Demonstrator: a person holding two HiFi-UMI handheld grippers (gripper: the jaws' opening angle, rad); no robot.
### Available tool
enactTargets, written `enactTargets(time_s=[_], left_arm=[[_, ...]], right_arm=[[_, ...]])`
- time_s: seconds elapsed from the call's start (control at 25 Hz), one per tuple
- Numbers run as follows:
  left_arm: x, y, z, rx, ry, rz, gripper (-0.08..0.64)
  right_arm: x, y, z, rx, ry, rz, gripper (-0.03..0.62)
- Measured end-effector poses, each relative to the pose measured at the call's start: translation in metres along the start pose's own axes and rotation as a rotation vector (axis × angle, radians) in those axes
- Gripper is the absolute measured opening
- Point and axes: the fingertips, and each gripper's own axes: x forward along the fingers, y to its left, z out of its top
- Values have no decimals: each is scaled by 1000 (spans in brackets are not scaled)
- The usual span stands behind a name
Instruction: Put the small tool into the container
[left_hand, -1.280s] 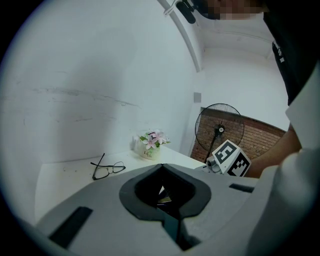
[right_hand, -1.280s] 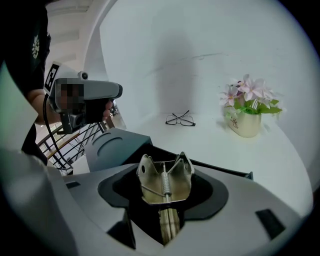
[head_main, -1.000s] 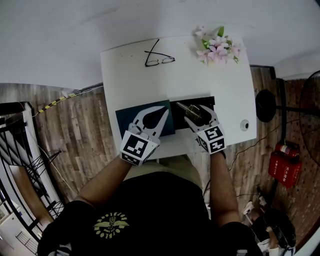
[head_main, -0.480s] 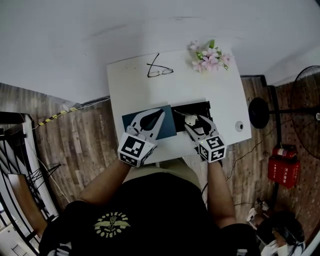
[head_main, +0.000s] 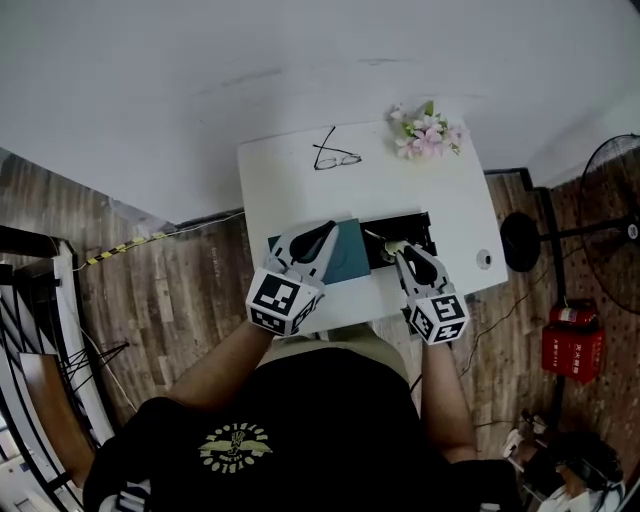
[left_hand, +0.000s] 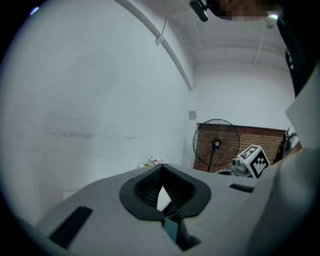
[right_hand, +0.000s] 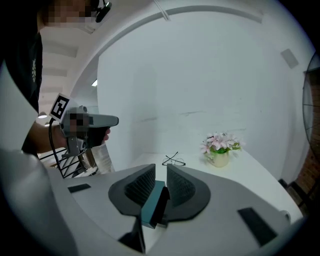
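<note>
- Tool (head_main: 378, 239): a thin metal piece lying inside the black container (head_main: 415, 224), at its 9 o'clock end in the head view. It is too small there to make out further.
- Container: stands on the white table (head_main: 300, 175) towards the near edge, with a teal pad (head_main: 350, 258) at its 9 o'clock. Whether the two touch or lie just beside each other cannot be told.
- Left gripper (left_hand: 161, 170): jaw tips pressed together, nothing between them. In the head view it hangs over the 7 o'clock corner of the teal pad, apart from the tool.
- Right gripper (right_hand: 160, 168): jaws a little apart, having just been closing, with no tool between the pads. Only teal and black surfaces below, apparently the pad and the container, show through the gap. In the head view it hangs at 5 o'clock of the tool, with its tips near the tool but not gripping it.
- Surroundings: glasses (head_main: 337, 158) at 12 o'clock of the pad and flowers (head_main: 428, 135) at 1 o'clock of the container, both well apart from the work.
- Progress (judgement): the placement looks done, since the tool rests in the container and neither gripper holds it. Nothing of the stated task appears left. Whether the teal pad is a lid meant to go on cannot be told.
</note>
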Motion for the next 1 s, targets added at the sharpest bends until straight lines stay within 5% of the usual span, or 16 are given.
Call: enactTargets(time_s=[0.12,1.0], left_arm=[[-14,1,10,-4,-24,-3,6],[-86,-21,74,110,-140,-50,6]], right_arm=[[-8,9,15,2,-41,-30,6],[-94,77,114,-73,-290,-177,2]])
